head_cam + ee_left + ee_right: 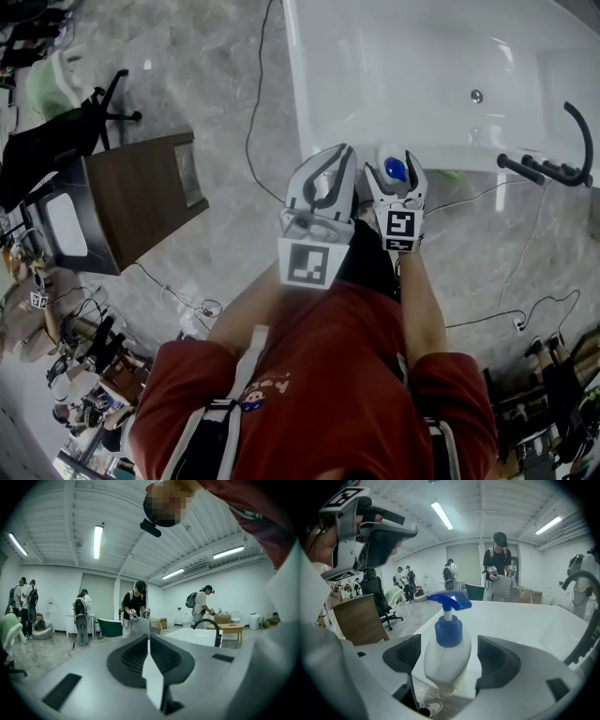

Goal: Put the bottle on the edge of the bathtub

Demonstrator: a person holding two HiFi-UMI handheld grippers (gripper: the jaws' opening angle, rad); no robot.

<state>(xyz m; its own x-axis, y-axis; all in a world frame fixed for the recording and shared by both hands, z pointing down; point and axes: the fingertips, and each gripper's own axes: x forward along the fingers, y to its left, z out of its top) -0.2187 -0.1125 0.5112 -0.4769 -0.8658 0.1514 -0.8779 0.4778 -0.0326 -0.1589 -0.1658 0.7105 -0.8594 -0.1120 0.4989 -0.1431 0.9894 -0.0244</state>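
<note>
My right tongs (396, 156) are spread wide around the pump bottle (446, 653). I see a narrow gap between each pad and the bottle's white body, so nothing is pinching it. The bottle stands upright with its blue pump head on top, right at the near rim of the white bathtub (298, 84). I cannot make out its base clearly, since the tongs' body hides the lowest part. My left tongs (149, 641) are pressed together with nothing between them, and are held just beside the right ones, over the grey marble floor (216, 103) in front of the tub. A black tap (561, 164) sits farther along the same rim.
</note>
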